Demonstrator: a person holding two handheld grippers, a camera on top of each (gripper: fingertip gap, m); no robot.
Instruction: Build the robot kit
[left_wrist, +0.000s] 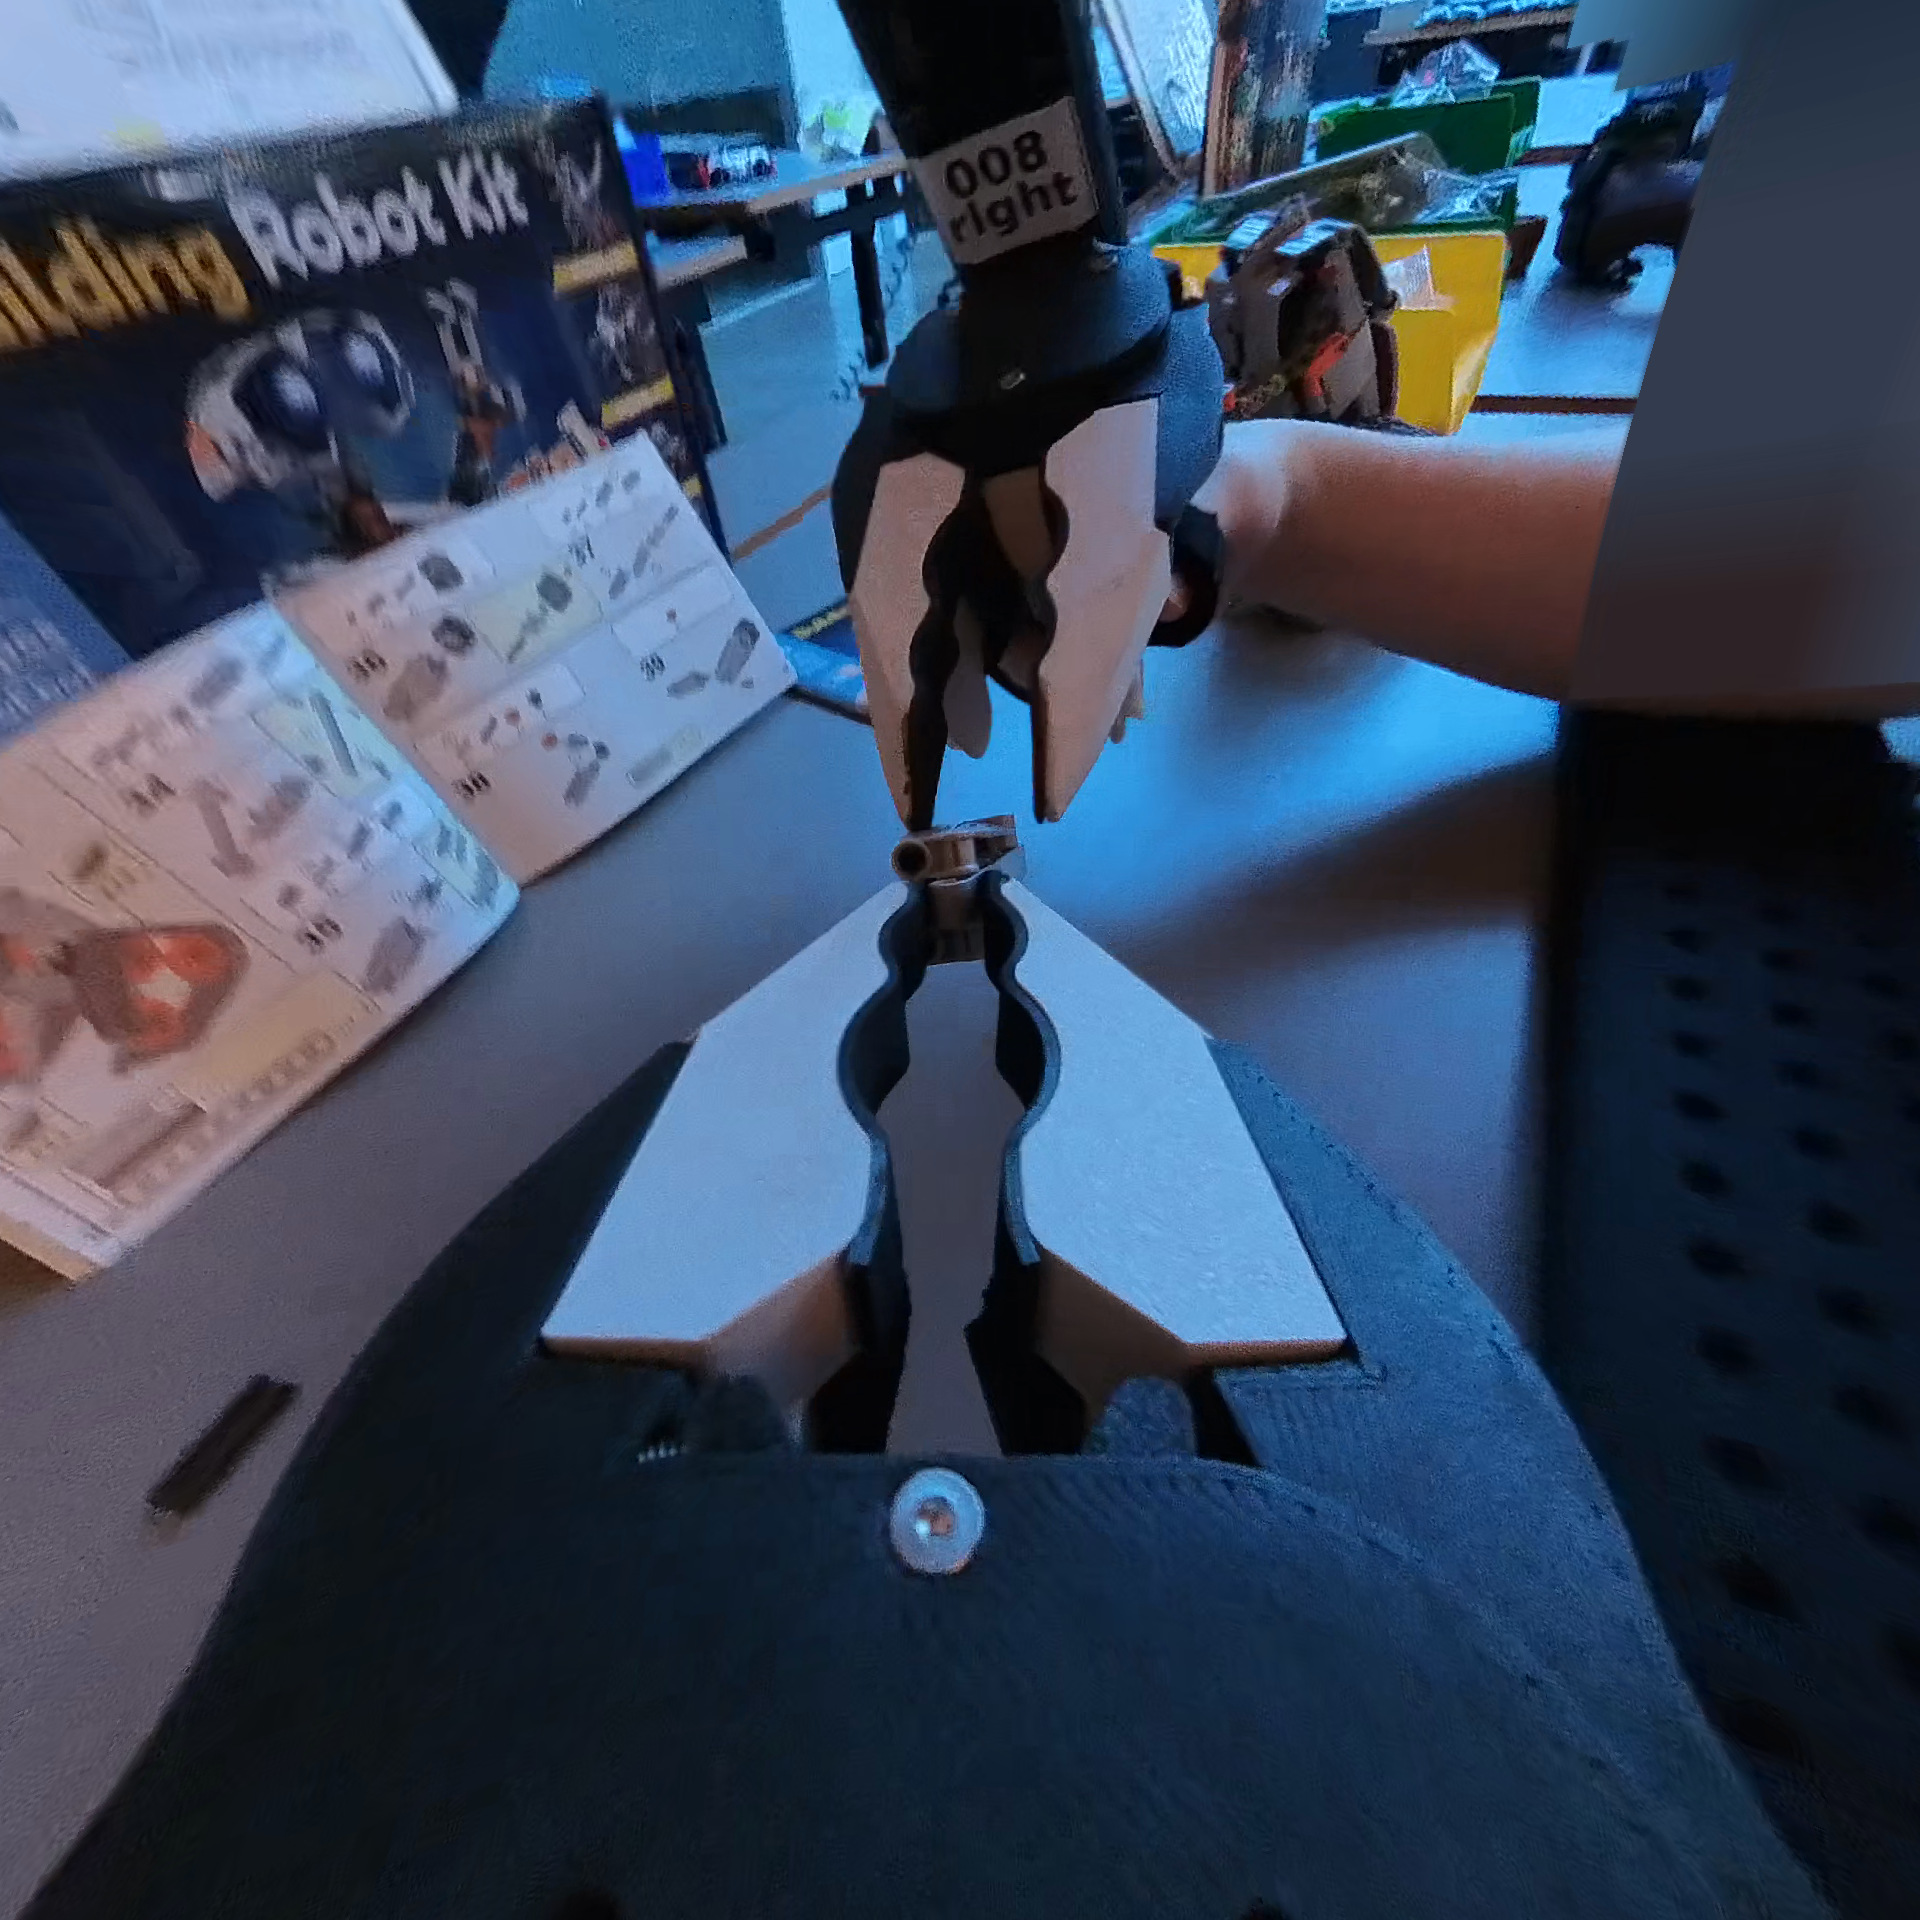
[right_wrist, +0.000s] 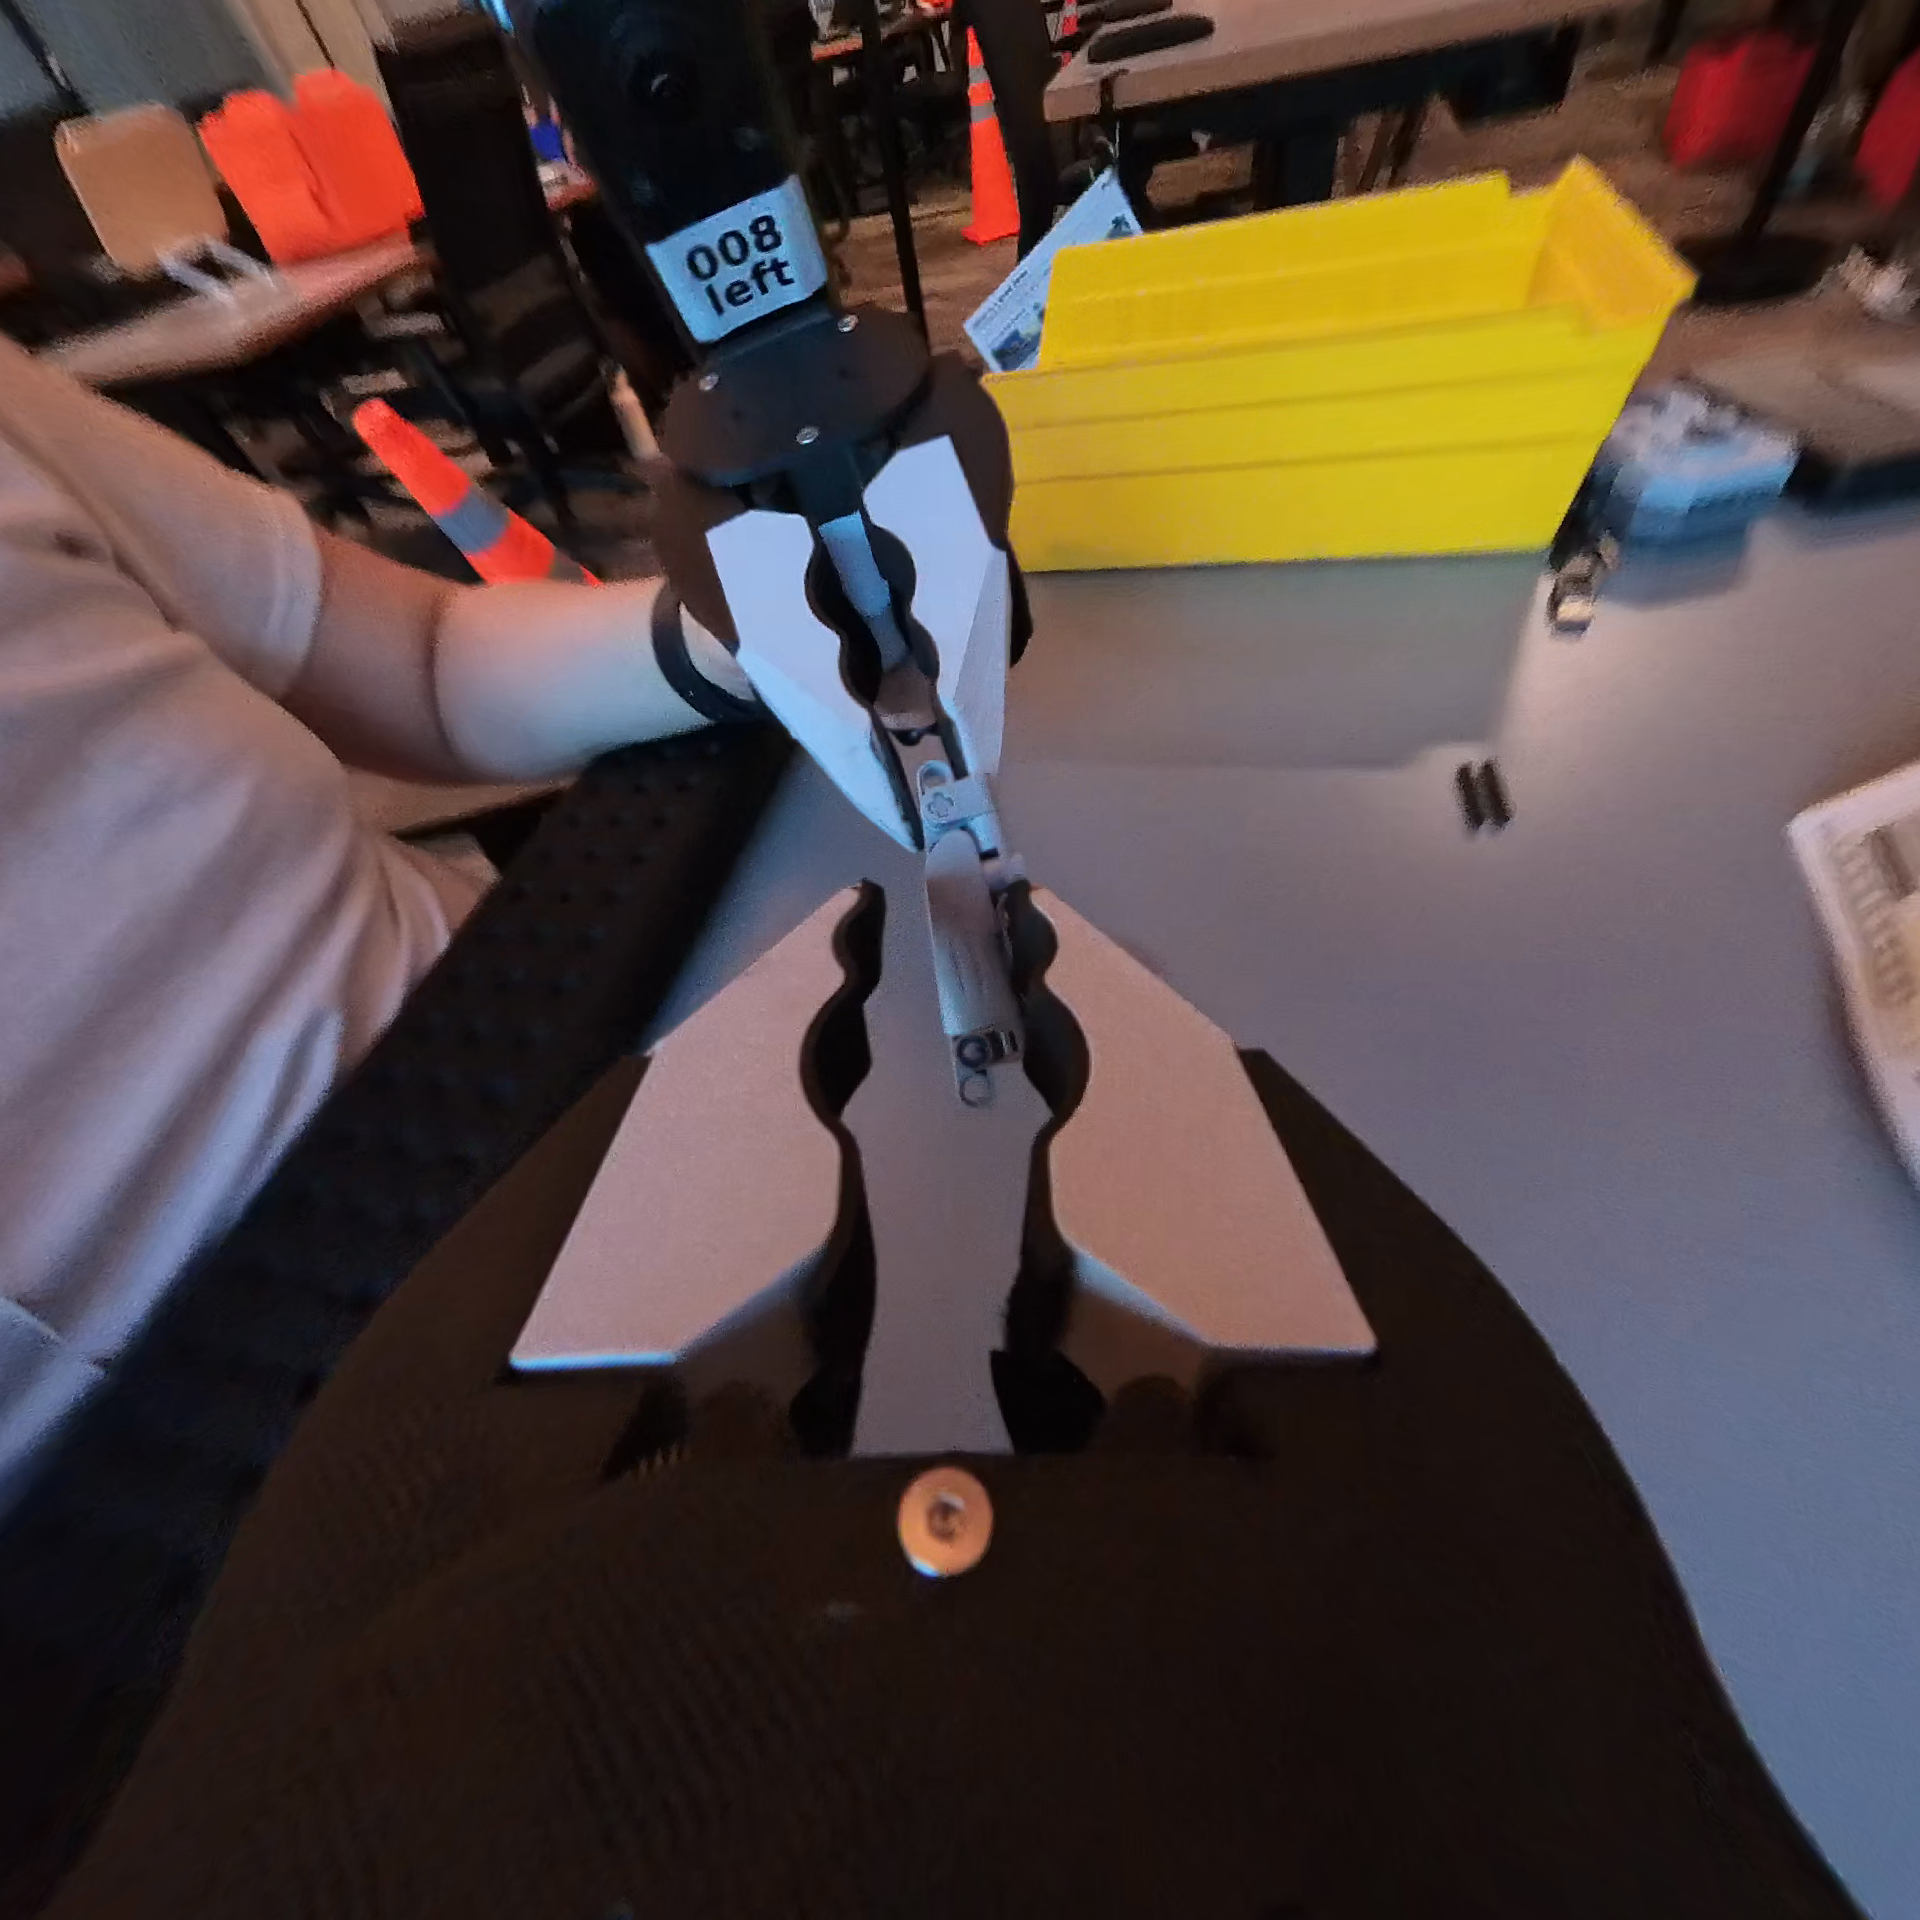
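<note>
A small grey building-kit assembly sits between my two grippers, above the grey table (right_wrist: 1351, 935). My left gripper (left_wrist: 954, 896) is shut on its short connector piece (left_wrist: 956, 860). In the right wrist view the left gripper (right_wrist: 951, 812) comes down from above and pinches that connector (right_wrist: 954, 805). A longer pale grey beam (right_wrist: 971, 971) joins the connector and runs back between my right gripper's fingers. My right gripper (right_wrist: 943, 896) is open. The beam lies against its right finger, with a gap to the left one. In the left wrist view the right gripper (left_wrist: 982, 819) points down just above the connector.
A dark kit box (left_wrist: 312, 343) and an open instruction booklet (left_wrist: 416, 727) stand at the left. A yellow bin (right_wrist: 1320, 416) is at the back of the table. Small black parts (left_wrist: 218, 1444) (right_wrist: 1481, 795) lie loose. A black perforated board (right_wrist: 499, 987) runs along the person's side. Less than 4 cm separates the two grippers' tips.
</note>
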